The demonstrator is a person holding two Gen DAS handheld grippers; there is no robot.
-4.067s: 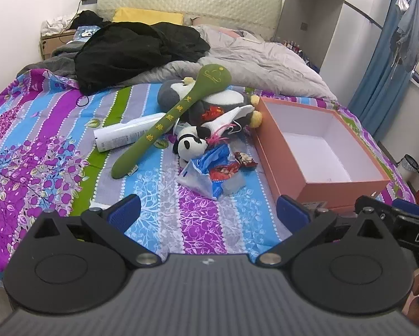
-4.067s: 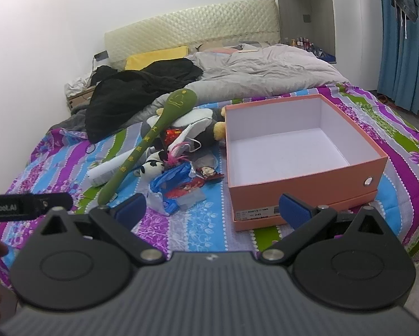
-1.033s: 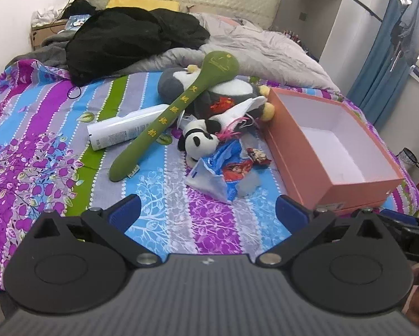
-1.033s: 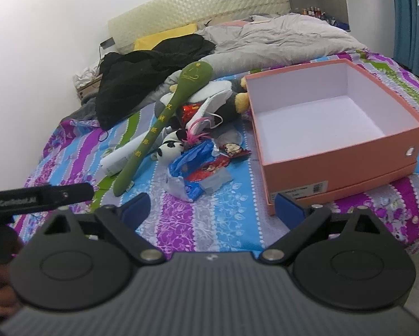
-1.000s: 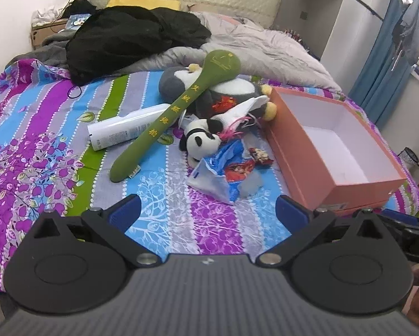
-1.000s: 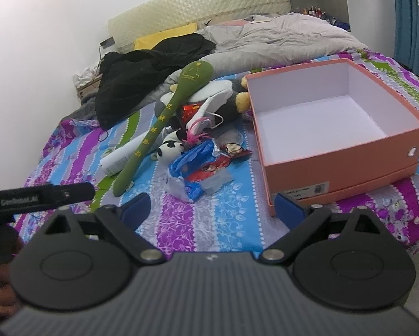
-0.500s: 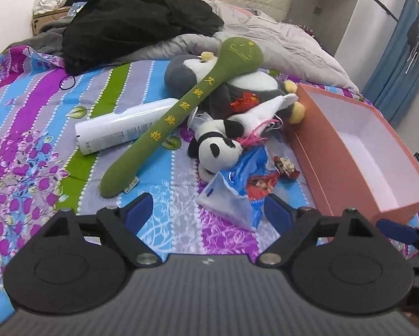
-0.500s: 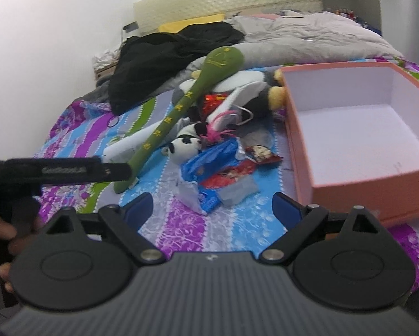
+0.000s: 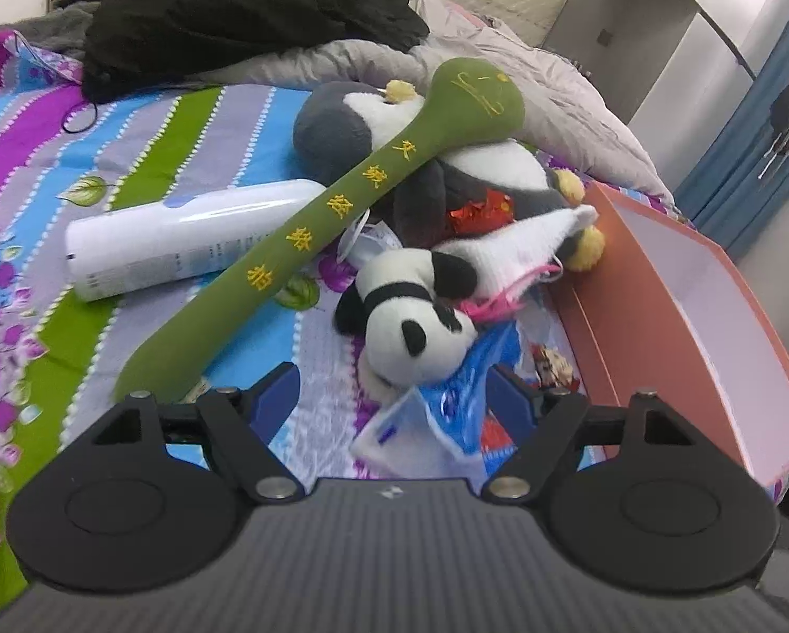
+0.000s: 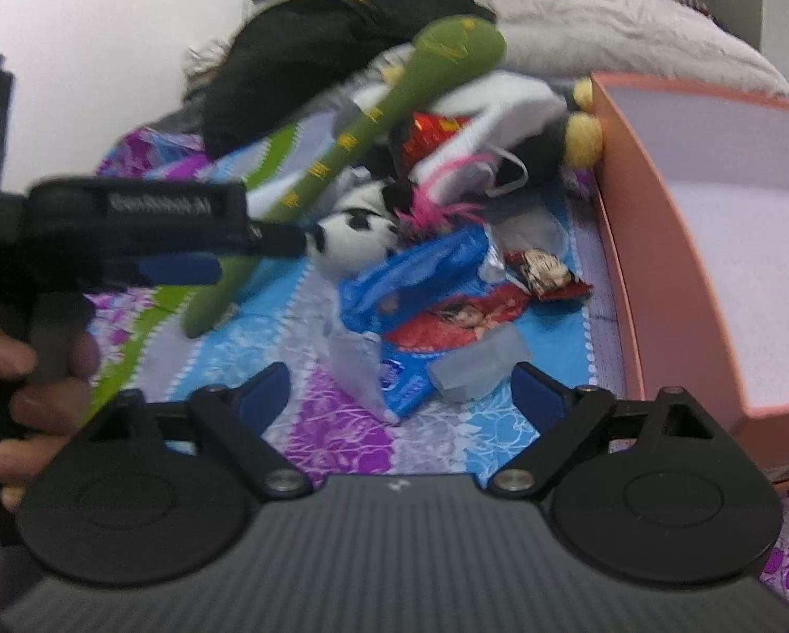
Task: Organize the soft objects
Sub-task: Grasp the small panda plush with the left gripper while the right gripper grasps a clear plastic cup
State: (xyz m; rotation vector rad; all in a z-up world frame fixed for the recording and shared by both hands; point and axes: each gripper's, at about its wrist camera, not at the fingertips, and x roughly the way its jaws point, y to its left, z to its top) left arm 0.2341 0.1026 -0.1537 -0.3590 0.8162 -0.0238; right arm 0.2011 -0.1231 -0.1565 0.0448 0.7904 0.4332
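- Two sets of tongs, both spread and pinching nothing: left gripper [image 9: 392,393] and right gripper [image 10: 400,387], jaws of each having just been closing partway.
- Frames the small panda plush [image 9: 415,327] and blue snack packet [image 9: 458,395] between the left's fingers, neither pressed; frames the packet's corner and a clear wrapper between the right's.
- Soft things heaped on the striped bedsheet [image 9: 51,158], just beside the open orange box [image 9: 595,327], with nothing visible inside it: panda in front, penguin plush [image 9: 336,121] behind, green plush mallet [image 9: 342,211] leaning across the penguin and over the white bottle [image 9: 183,235].
- Risks, as judged:
  - Pinching crinkly packet along with panda, since the panda's underside touches it; drags litter into the box.
  - Snagging the pink threads and white cloth lying against the panda's back; pulls the heap over.
  - Tipping the mallet off the penguin if the pile shifts; could roll the bottle.
  - Colliding grippers, both aimed at the same cluster, the left's body already close in the right wrist view.
  - Misjudging reach, the right view being smeared by motion.
- Writing:
  - "GenRobot.AI" in white on the left gripper's side, blurred but just readable.
  - Yellow embroidered Chinese characters down the mallet's handle; not confidently readable.
  - Small grey print on the bottle, too fine to read.
  - Cartoon figures on the red wrapper [image 10: 463,316]; no legible text.
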